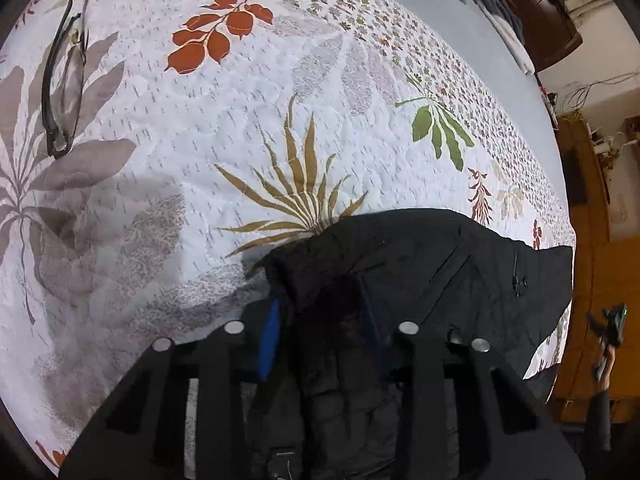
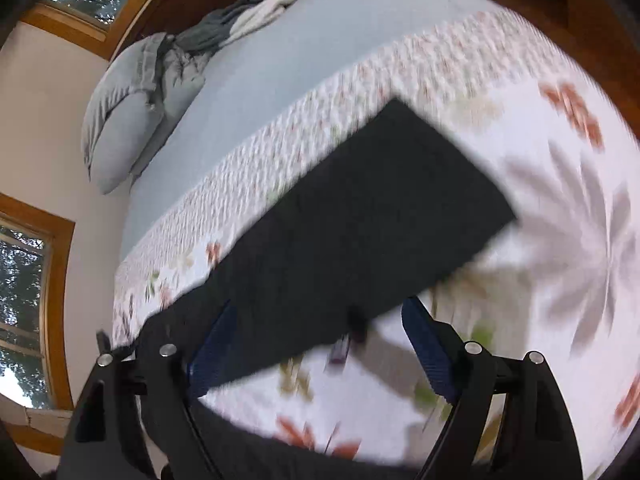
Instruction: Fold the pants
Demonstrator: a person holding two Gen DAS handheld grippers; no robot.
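Black pants (image 1: 420,272) lie on a floral quilt (image 1: 240,120) on a bed. In the left wrist view my left gripper (image 1: 324,332) is shut on a bunched fold of the pants, with cloth filling the gap between the blue pads (image 1: 272,332). In the right wrist view, which is motion-blurred, the pants (image 2: 380,216) lie as a flat dark rectangle on the quilt (image 2: 540,160). My right gripper (image 2: 320,352) is open above the pants' near edge, and its blue pads (image 2: 428,344) stand wide apart with nothing between them.
A pair of dark-framed glasses (image 1: 64,88) lies on the quilt at the far left. Pillows (image 2: 132,108) and bundled clothes (image 2: 240,16) sit at the head of the bed. A wooden cabinet (image 1: 592,240) stands past the bed's right edge. Windows (image 2: 24,300) line the wall.
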